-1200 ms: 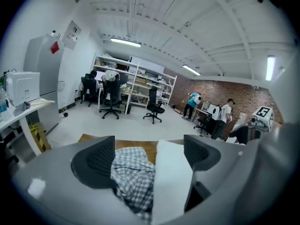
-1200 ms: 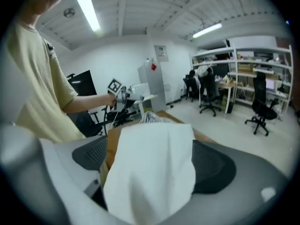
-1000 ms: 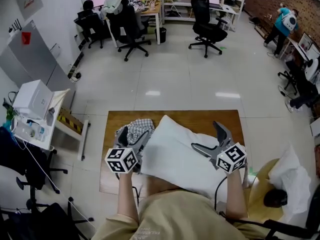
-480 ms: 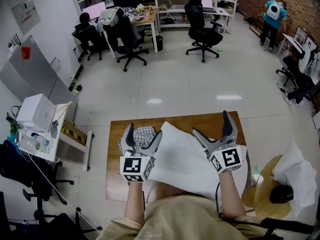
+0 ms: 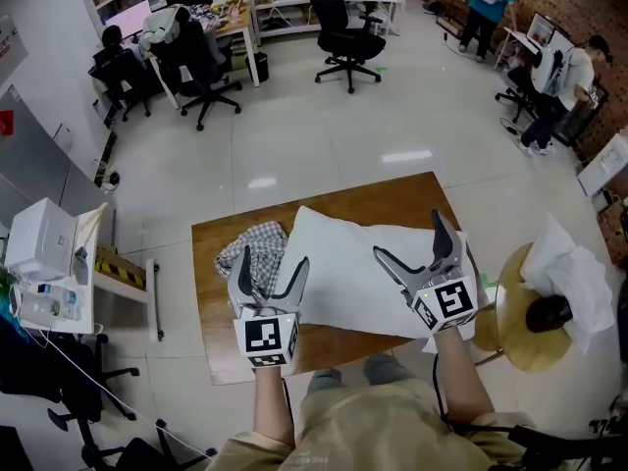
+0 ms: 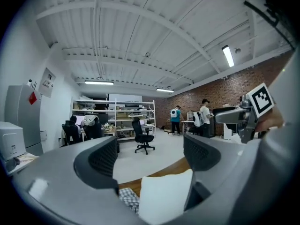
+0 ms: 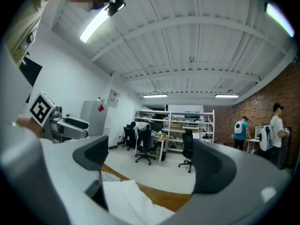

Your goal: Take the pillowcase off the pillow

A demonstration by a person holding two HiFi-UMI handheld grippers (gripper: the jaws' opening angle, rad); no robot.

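A white pillow lies across the wooden table, seen low in the left gripper view as a white pillow and in the right gripper view as a white pillow. A checked cloth lies bunched at its left end. My left gripper hovers open above the pillow's left end and the cloth, nothing between its jaws. My right gripper stands open above the pillow's right part, also empty. Both point about level, out over the room.
A round yellow stool with a white bag stands right of the table. A side table with a white box is at the left. Office chairs, desks and people stand at the far end.
Both grippers rose off the pillow and moved forward, staying open. The pillow now lies flatter on the table, and the head view has swung left and down.
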